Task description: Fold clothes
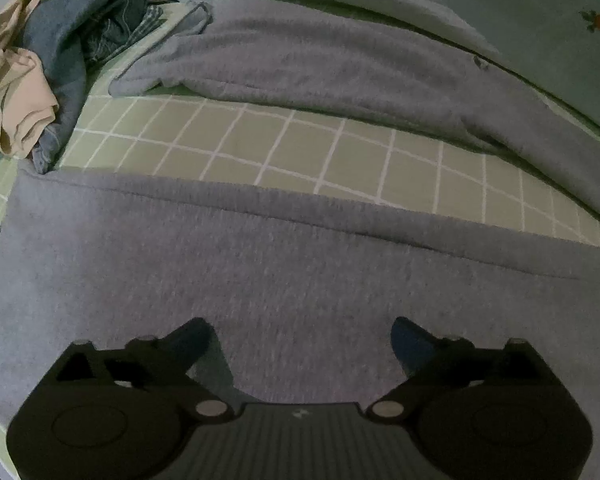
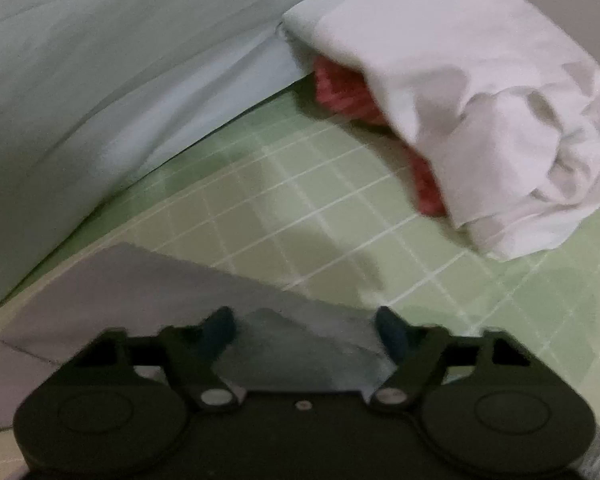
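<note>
Beneath us lay a bed with a green checked sheet (image 1: 284, 140), its white grid lines wavy over the soft mattress. Across it spread the grey sweatshirt (image 1: 260, 272), thick fleecy knit, its body directly under our left gripper (image 1: 300, 340) and a sleeve (image 1: 340, 72) stretched along the far side. Our left gripper's fingers stood wide apart above the cloth, holding nothing. Our right gripper (image 2: 304, 330) was likewise spread wide, a grey corner (image 2: 148, 280) lying between and below its fingers, not pinched as far as we could tell. We judged the garment soft, limp and moderately heavy, best pinched at hem corners or shoulder seams. A heap of denim and beige clothes (image 1: 48, 56) sat near the sleeve's cuff; a white cloth over something red (image 2: 480, 120) lay beside a pale duvet (image 2: 100, 60)
</note>
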Available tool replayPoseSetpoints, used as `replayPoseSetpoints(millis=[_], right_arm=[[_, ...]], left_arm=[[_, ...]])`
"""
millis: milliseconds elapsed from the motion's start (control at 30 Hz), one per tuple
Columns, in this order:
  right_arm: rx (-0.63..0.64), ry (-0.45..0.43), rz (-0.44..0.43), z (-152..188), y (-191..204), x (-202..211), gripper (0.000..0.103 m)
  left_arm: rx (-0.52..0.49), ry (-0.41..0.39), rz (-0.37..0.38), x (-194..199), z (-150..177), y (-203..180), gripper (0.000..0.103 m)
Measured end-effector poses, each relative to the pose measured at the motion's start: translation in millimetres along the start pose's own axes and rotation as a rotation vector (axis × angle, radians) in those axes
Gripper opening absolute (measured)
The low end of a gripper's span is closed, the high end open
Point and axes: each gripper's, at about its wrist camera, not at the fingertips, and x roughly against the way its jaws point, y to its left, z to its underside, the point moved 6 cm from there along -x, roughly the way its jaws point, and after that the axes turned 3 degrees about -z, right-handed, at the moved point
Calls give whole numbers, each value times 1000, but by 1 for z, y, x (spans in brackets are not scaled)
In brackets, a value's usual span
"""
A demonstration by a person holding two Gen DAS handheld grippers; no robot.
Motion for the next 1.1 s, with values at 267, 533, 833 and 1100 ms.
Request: replayPoseSetpoints(millis=[267,533,833,1100], right_arm=[[100,-157,-73,31,27,80,1],[122,5,-191,138,53,102,0],[131,-32,-259,123,59,120,34],[198,-45,-146,84,41,84,58]], left_arm=[[-32,-15,14,-1,3,0,103],[-33,-29,16,-2,4,-2,103],[-31,-44,15,-1,5,-3,103],[-23,-56,13,0,6,-3,103]])
